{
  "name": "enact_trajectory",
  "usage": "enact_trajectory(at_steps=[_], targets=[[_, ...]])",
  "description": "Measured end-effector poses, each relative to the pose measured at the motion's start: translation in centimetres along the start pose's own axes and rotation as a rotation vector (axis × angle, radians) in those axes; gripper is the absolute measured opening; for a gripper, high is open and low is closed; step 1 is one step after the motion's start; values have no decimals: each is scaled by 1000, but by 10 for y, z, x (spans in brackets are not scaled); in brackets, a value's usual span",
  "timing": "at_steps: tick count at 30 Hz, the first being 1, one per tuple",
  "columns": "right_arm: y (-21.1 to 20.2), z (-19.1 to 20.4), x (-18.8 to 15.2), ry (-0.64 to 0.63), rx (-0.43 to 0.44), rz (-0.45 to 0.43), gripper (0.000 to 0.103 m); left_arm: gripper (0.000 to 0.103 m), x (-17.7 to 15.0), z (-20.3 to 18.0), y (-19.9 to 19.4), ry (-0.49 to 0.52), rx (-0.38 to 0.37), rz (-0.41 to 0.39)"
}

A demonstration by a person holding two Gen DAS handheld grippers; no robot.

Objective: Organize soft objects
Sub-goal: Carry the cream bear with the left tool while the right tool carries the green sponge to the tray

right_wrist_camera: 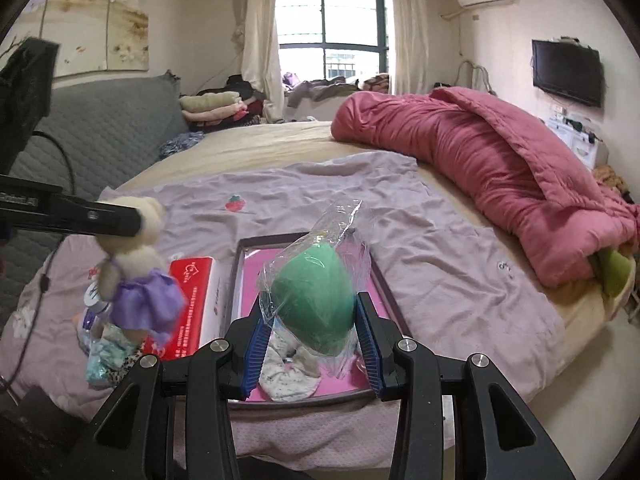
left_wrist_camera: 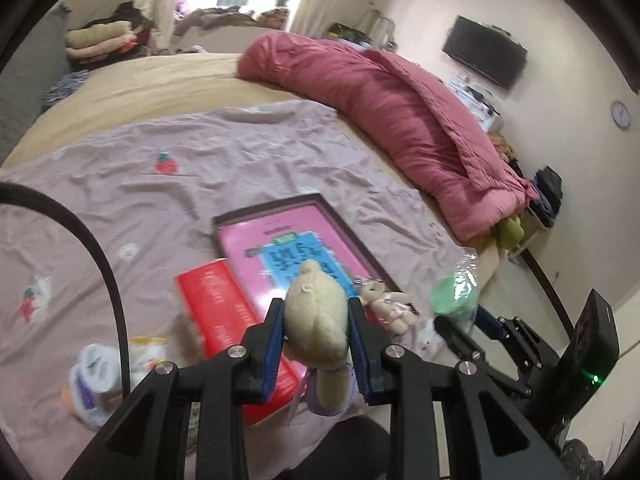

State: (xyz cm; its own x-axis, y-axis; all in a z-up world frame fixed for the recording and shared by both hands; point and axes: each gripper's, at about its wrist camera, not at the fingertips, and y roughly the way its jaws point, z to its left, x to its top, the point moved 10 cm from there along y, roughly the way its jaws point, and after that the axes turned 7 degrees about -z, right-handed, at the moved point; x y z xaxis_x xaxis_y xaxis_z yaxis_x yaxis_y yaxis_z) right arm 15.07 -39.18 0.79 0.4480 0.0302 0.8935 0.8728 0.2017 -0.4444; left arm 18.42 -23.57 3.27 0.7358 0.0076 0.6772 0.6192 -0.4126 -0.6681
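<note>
My left gripper (left_wrist_camera: 317,320) is shut on the head of a cream teddy bear (left_wrist_camera: 316,312) in a purple dress, held above the bed. The same bear (right_wrist_camera: 136,276) hangs at the left of the right wrist view, clamped by the left gripper (right_wrist_camera: 140,218). My right gripper (right_wrist_camera: 314,322) is shut on a green egg-shaped sponge (right_wrist_camera: 316,296) wrapped in clear plastic, above a dark-framed pink tray (right_wrist_camera: 384,280). The sponge (left_wrist_camera: 454,294) also shows at the right of the left wrist view. A small bear in a pink dress (left_wrist_camera: 386,306) lies at the tray's (left_wrist_camera: 280,220) corner.
A red box (left_wrist_camera: 224,312) lies left of the tray on the lilac sheet (left_wrist_camera: 160,184). Small packets and a bottle (left_wrist_camera: 96,376) sit at the near left. A rolled pink quilt (right_wrist_camera: 480,160) lies along the bed's right side. A patterned cloth (right_wrist_camera: 288,380) lies in the tray.
</note>
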Motion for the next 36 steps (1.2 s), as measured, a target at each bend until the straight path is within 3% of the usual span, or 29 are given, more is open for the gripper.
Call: enact_trajectory(at_steps=[6, 16, 36], targets=[[7, -13, -8, 27, 1, 16, 42, 31, -12, -28, 59, 19, -47, 90], [33, -24, -36, 42, -4, 104, 43, 31, -43, -33, 129, 52, -39, 214], [92, -11, -86, 31, 43, 267, 43, 32, -67, -1, 162, 76, 25, 309]])
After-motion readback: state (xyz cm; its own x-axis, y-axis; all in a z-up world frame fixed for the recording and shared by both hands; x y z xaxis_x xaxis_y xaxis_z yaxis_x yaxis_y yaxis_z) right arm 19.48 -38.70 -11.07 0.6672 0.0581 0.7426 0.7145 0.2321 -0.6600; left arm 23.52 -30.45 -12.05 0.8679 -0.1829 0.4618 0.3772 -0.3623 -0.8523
